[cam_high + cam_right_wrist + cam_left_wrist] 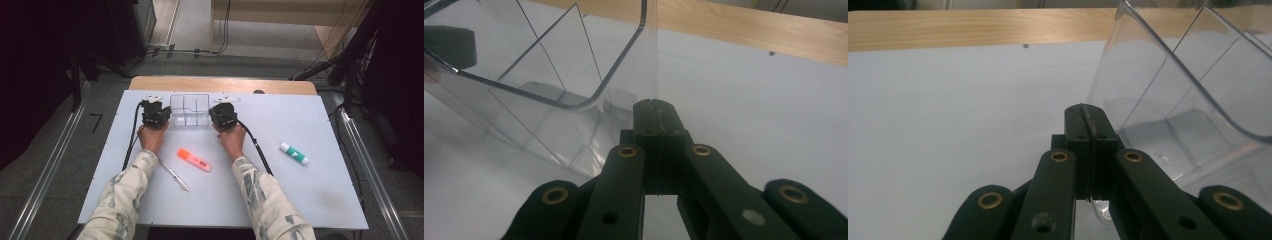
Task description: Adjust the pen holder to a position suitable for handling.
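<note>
A clear plastic organiser box [190,111] with inner dividers stands at the back middle of the white table top [310,195]. My left gripper [161,107] is at the box's left end. Its jaws are closed, with the left wall of the box [1148,90] running into the seam between them at the tip of the left gripper [1090,116]. At the right end, my right gripper [217,107] is closed the same way. There the right wall of the box [574,75] meets the seam of the right gripper [655,112]. The box rests on the table.
An orange highlighter [194,160] lies between the forearms, with a thin pen [174,175] to its left. A white and green glue stick [293,153] lies to the right. A wooden strip [220,83] borders the far edge. Cables trail back from both grippers.
</note>
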Demonstrator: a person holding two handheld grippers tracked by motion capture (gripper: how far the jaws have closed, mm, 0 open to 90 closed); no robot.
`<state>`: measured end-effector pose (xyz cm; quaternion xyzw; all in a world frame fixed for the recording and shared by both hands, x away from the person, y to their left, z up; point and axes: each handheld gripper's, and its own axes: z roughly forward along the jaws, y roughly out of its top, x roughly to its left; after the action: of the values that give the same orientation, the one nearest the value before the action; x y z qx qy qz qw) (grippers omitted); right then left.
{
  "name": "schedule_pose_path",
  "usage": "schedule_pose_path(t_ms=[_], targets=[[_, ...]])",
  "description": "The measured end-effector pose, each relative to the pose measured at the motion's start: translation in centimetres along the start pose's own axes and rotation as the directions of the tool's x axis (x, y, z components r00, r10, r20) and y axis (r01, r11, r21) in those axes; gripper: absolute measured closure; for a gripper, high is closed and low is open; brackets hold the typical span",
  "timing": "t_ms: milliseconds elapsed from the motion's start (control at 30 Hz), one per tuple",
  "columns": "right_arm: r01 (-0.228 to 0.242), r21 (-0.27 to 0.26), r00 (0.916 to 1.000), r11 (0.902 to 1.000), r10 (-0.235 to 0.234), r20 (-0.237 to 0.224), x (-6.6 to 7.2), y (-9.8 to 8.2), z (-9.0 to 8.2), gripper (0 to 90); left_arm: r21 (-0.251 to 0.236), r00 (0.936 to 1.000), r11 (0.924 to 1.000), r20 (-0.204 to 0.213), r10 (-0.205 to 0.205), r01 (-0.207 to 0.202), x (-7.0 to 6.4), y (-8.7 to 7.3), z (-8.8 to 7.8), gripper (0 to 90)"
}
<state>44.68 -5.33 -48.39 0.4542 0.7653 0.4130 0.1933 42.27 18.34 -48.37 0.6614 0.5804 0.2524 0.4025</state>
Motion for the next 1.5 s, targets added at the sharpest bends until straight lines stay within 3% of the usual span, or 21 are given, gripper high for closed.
schedule_pose_path(t_ms=[267, 567, 733, 1033, 1100, 1200, 1300, 1400, 1433, 1500], targets=[[-0.027, -0.001, 0.9987, 0.9996, 0.027, 0.043, -3.7, -2.0, -3.5, 88.1, 0.024, 0.996, 0.9982, 0.072, 0.053, -0.055, -5.0, -0.1, 0.9, 90.0], [-0.085, -0.022, 0.9908, 0.9961, 0.087, 0.104, -8.9, -3.4, -7.2, 88.1, 0.03, 0.9913, 0.997, 0.113, 0.067, -0.071, -11.3, 0.0, 2.6, 90.0], [-0.106, -0.026, 0.9858, 0.994, 0.108, 0.129, -10.6, -3.9, -8.2, 88.1, 0.036, 0.9905, 0.9975, 0.126, 0.056, -0.061, -13.0, 0.2, 3.1, 90.0], [-0.108, -0.031, 0.9855, 0.9937, 0.111, 0.128, -10.9, -4.1, -8.4, 88.0, 0.042, 0.9901, 0.9944, 0.106, 0.092, -0.097, -13.4, 0.3, 3.0, 90.0], [-0.108, -0.028, 0.9852, 0.9938, 0.111, 0.131, -10.8, -4.0, -8.5, 87.8, 0.045, 0.9911, 0.9956, 0.108, 0.077, -0.083, -12.9, 0.5, 2.7, 82.0], [-0.084, -0.037, 0.985, 0.9958, 0.088, 0.148, -10.8, -3.9, -9.0, 80.4, 0.03, 0.9945, 0.9972, 0.081, 0.066, -0.069, -11.9, 1.1, 1.6, 77.6], [-0.077, -0.035, 0.9859, 0.9964, 0.081, 0.146, -11.1, -3.9, -9.7, 74.7, 0.009, 0.9971, 0.9996, 0.072, 0.025, -0.026, -10.6, 1.6, 0.0, 63.1], [-0.07, -0.038, 0.9861, 0.9968, 0.075, 0.148, -11.4, -4.0, -10.5, 63.0, -0.009, 0.9996, 0.9998, 0.024, 0.016, -0.016, -9.5, 1.7, -1.6, 36.9], [-0.077, -0.034, 0.9871, 0.9964, 0.081, 0.138, -11.5, -4.0, -10.9, 61.2, -0.009, 0.9996, 0.9998, 0.024, 0.016, -0.016, -9.5, 1.7, -1.6, 31.7], [-0.074, -0.014, 0.9886, 0.9971, 0.076, 0.13, -11.6, -4.0, -11.6, 53.3, -0.018, 0.9999, 0.9998, 0.009, -0.011, 0.011, -8.0, 1.3, -3.2, 24.8]])
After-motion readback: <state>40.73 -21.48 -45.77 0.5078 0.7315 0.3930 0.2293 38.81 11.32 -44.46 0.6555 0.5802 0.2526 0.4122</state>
